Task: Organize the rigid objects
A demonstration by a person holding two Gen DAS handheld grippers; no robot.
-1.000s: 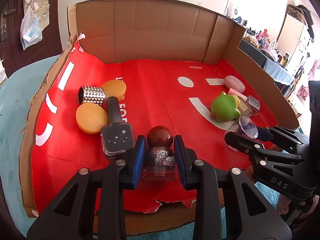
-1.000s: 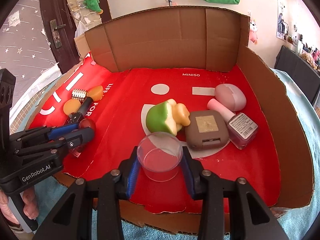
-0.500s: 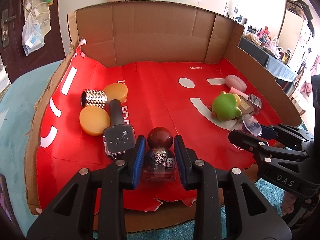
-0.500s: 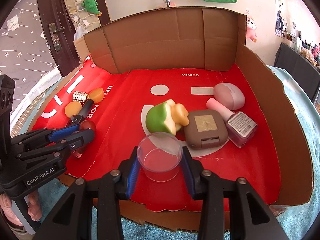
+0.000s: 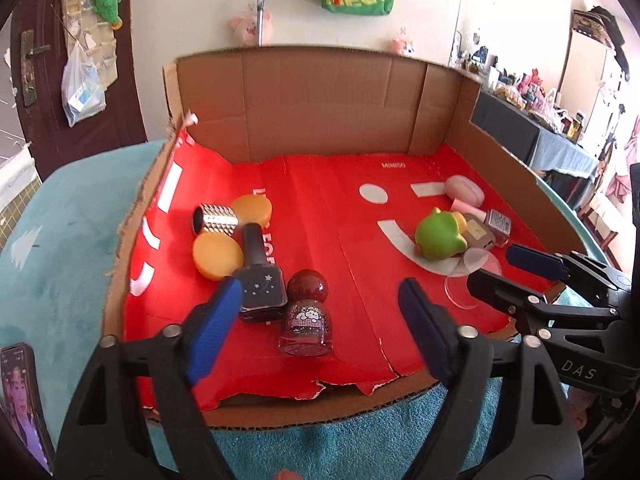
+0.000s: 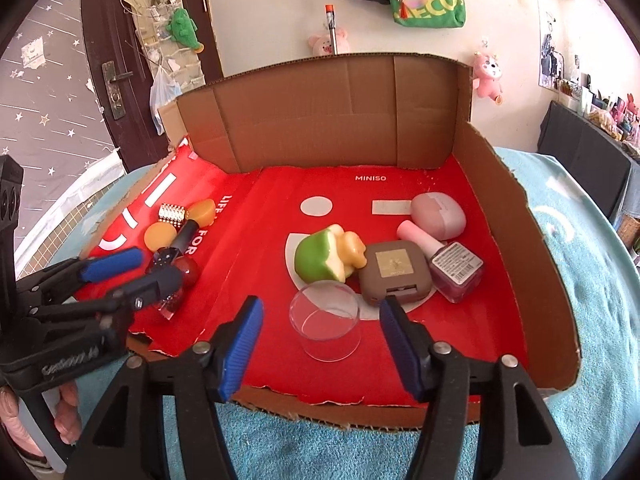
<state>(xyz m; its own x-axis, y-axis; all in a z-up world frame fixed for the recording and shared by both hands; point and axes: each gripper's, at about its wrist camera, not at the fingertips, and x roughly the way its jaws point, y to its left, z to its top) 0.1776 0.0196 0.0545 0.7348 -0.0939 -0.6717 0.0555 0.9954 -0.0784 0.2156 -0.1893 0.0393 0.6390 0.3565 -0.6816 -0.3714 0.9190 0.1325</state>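
Observation:
A glittery nail polish bottle (image 5: 306, 324) with a dark red round cap lies on the red liner near the box's front edge. My left gripper (image 5: 318, 294) straddles it; its jaws are opening and the blue pads stand clear of the bottle. A clear plastic cup (image 6: 326, 322) stands upright on the liner at the front right. My right gripper (image 6: 320, 308) has the cup between its jaws, which are opening too, with a gap on each side. In each wrist view the other gripper shows at the edge, left gripper (image 6: 154, 270) and right gripper (image 5: 496, 266).
A cardboard box (image 5: 320, 108) with tall walls holds everything. Left group: dark starred polish bottle (image 5: 260, 280), two orange discs (image 5: 216, 254), studded silver ring (image 5: 214, 218). Right group: green toy (image 6: 320, 262), brown compact (image 6: 394, 272), pink polish bottle (image 6: 454, 266), pink case (image 6: 438, 216). Teal cloth surrounds the box.
Both grippers have let go: the left released the glittery bottle, the right released the clear cup. Both drew back and up a little, and the two things stay on the liner.

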